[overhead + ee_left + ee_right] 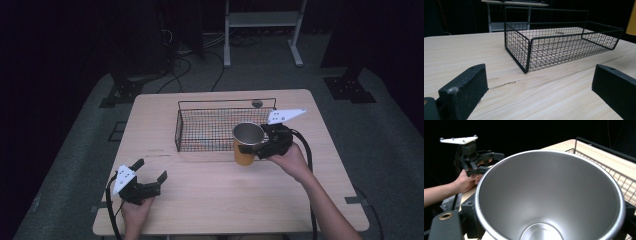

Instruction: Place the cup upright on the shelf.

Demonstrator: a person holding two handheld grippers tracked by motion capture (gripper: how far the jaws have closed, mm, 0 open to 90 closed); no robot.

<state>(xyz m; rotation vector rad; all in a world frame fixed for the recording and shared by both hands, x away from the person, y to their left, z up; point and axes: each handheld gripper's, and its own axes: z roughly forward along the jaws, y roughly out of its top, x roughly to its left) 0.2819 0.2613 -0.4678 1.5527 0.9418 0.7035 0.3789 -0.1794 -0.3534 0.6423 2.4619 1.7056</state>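
The right gripper (256, 146) clamps the cup (247, 144) beside the basket (186, 122). The left gripper (150, 176), well short of the basket, gapes empty. A low carry could catch the cup on the basket's rim.

Brushed matt metal cup (549, 195), black wire basket (559, 42), pale wood-grain table (210, 200)

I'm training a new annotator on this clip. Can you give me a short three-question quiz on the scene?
1. True or false: the right claw grips the orange cup.
2. What lies inside the wire basket? A) a spoon B) nothing visible C) the cup
3. Fill in: the left claw, near the table's front left, has its jaws ____.

Key: 1 true; 2 B; 3 open, with nothing between them.
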